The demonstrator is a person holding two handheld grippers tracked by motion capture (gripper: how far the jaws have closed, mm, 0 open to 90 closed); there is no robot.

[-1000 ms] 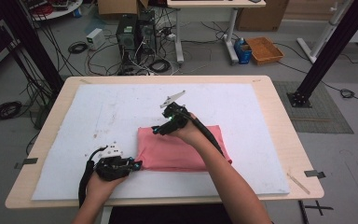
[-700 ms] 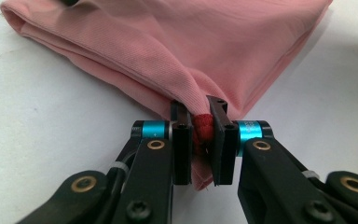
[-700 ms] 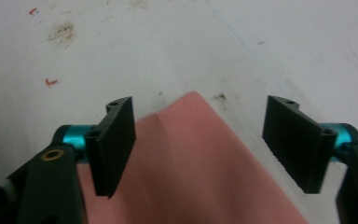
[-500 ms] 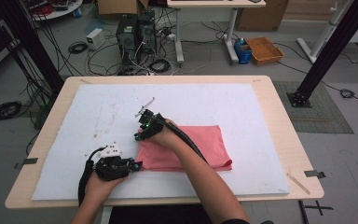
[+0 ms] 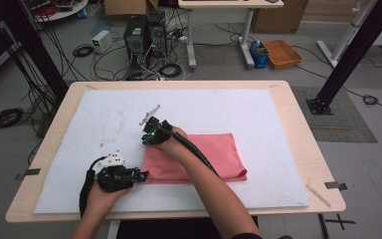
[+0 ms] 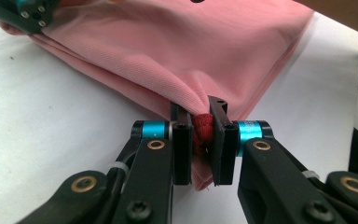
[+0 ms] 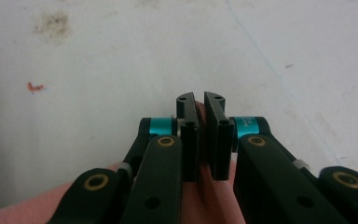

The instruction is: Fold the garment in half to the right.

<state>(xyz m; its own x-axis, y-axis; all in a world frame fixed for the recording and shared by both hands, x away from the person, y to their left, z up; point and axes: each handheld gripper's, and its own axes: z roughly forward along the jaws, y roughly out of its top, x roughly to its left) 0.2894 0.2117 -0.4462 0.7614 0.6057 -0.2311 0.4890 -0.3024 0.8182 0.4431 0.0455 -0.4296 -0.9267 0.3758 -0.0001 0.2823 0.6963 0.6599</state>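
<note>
the surface [image 5: 283,114] carries a white mat, and on it, toward the near edge and a little right of centre, lies the pink cloth [image 5: 214,154] — already folded into a flat stack of layers, so i judge the folding well along, with perhaps one more fold or a squaring-up left. the cloth's left end is held at both corners: the left tool [image 5: 140,175] at the near one, the right tool [image 5: 150,138] at the far one.

the high view gives the layout but not the grips. the left tool's own view shows its jaws clamped on a bunched corner of cloth [image 6: 168,51], several layers stacked along the edge. the right tool's view shows its jaws nearly together with a sliver of pink [image 7: 200,112] pinched between them — and bare, stained mat beyond.
</note>
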